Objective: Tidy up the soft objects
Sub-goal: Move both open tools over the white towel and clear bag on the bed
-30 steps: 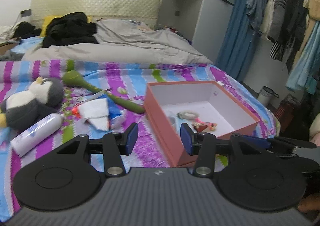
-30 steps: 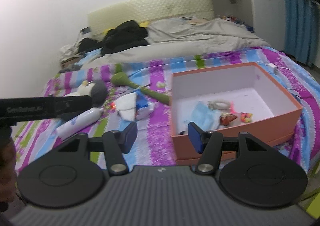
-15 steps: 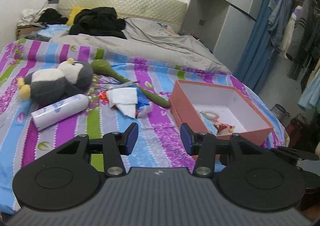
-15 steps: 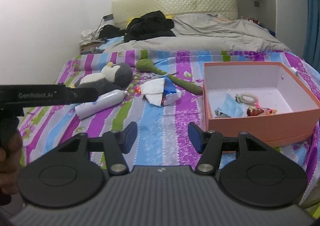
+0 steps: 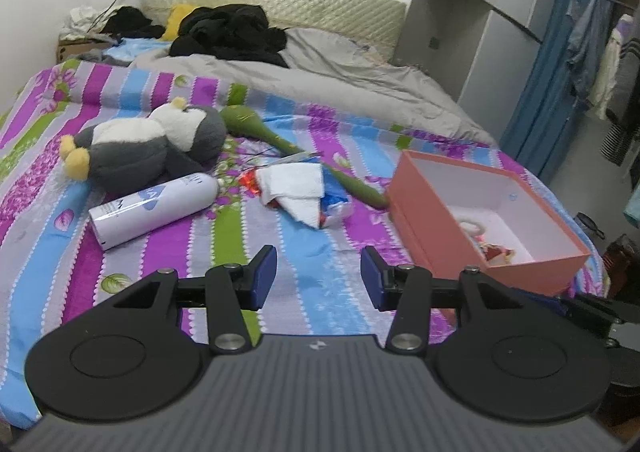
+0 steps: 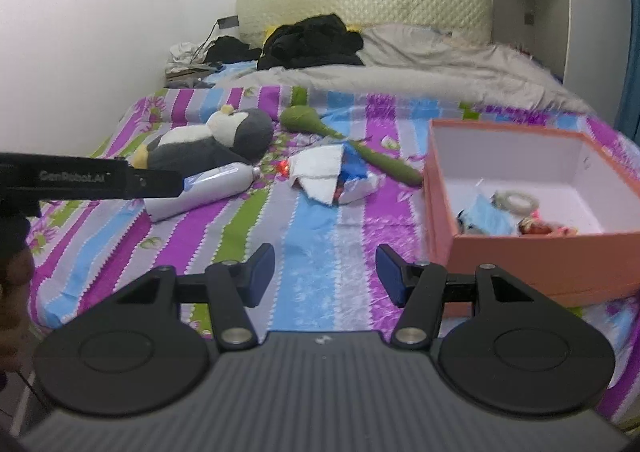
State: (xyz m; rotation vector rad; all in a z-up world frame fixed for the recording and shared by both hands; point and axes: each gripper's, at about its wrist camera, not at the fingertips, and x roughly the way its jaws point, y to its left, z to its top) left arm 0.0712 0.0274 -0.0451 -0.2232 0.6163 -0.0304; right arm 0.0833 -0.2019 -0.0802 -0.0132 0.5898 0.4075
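A grey and white plush penguin [image 5: 148, 149] [image 6: 212, 141] lies on the striped bedspread. A green plush stick [image 5: 280, 141] [image 6: 348, 145] lies beyond a white cloth on a blue packet [image 5: 302, 187] [image 6: 326, 173]. An open orange box [image 5: 484, 219] [image 6: 532, 191] at the right holds a blue mask [image 6: 486, 217] and small toys. My left gripper [image 5: 318, 278] is open and empty above the bedspread, short of the cloth. My right gripper [image 6: 325, 276] is open and empty, left of the box.
A white bottle [image 5: 154, 209] [image 6: 200, 189] lies in front of the penguin. A grey duvet [image 5: 328, 75] and black clothes [image 5: 232, 33] cover the far bed. A wardrobe and hanging clothes [image 5: 600, 51] stand at the right. The left gripper's body [image 6: 88, 181] crosses the right wrist view.
Both grippers have swung left, away from the box and towards the penguin, bottle and cloth. Both stay open and empty.
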